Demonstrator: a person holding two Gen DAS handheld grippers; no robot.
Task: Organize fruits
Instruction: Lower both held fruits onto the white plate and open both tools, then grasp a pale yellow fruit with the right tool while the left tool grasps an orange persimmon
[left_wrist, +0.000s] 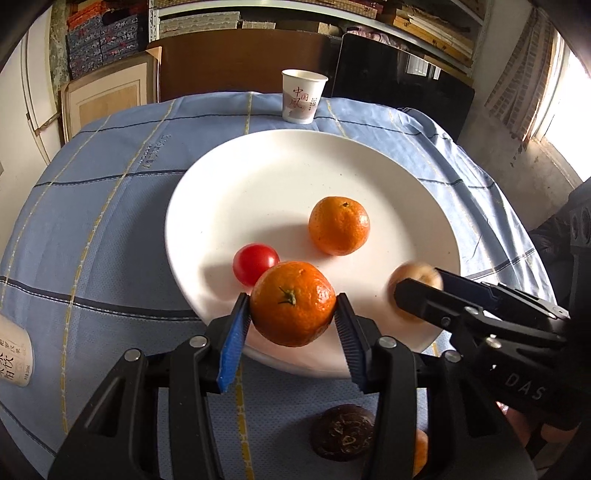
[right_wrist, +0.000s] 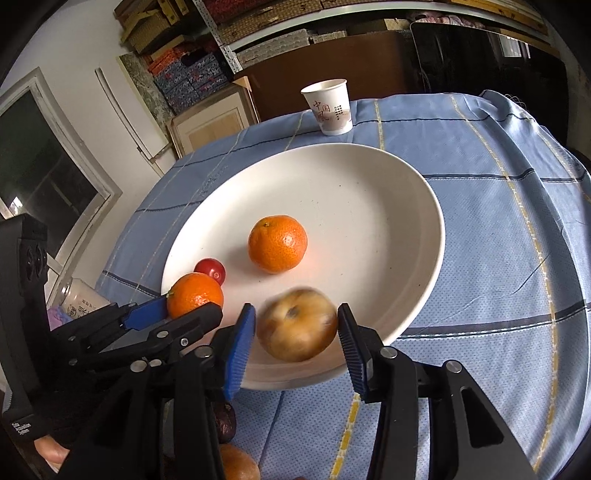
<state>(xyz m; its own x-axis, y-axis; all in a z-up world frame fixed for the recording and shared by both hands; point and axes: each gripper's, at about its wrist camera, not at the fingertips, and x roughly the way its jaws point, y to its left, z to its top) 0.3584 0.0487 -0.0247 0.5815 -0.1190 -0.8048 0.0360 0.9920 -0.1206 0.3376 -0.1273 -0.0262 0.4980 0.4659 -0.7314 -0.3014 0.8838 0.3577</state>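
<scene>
A white plate (left_wrist: 295, 166) (right_wrist: 369, 203) lies on the blue checked cloth. On it sit an orange (left_wrist: 339, 226) (right_wrist: 277, 243) and a red cherry tomato (left_wrist: 255, 263) (right_wrist: 210, 269). My left gripper (left_wrist: 292, 297) (right_wrist: 190, 308) hangs over the plate's near rim. A second orange (left_wrist: 291, 302) (right_wrist: 194, 295) is between its pads, with only a hair of gap on each side. My right gripper (right_wrist: 295, 308) (left_wrist: 419, 280) is beside it on the right. A blurred yellow-brown round fruit (right_wrist: 297, 328) (left_wrist: 408, 275) is between its pads, with small gaps on both sides.
A paper cup (left_wrist: 303, 96) (right_wrist: 328, 107) stands behind the plate. A white bottle (left_wrist: 14, 354) (right_wrist: 85, 302) lies at the left. On the cloth under the grippers are a dark wrinkled fruit (left_wrist: 341, 432) (right_wrist: 225, 421) and another orange (left_wrist: 421, 450) (right_wrist: 236, 465).
</scene>
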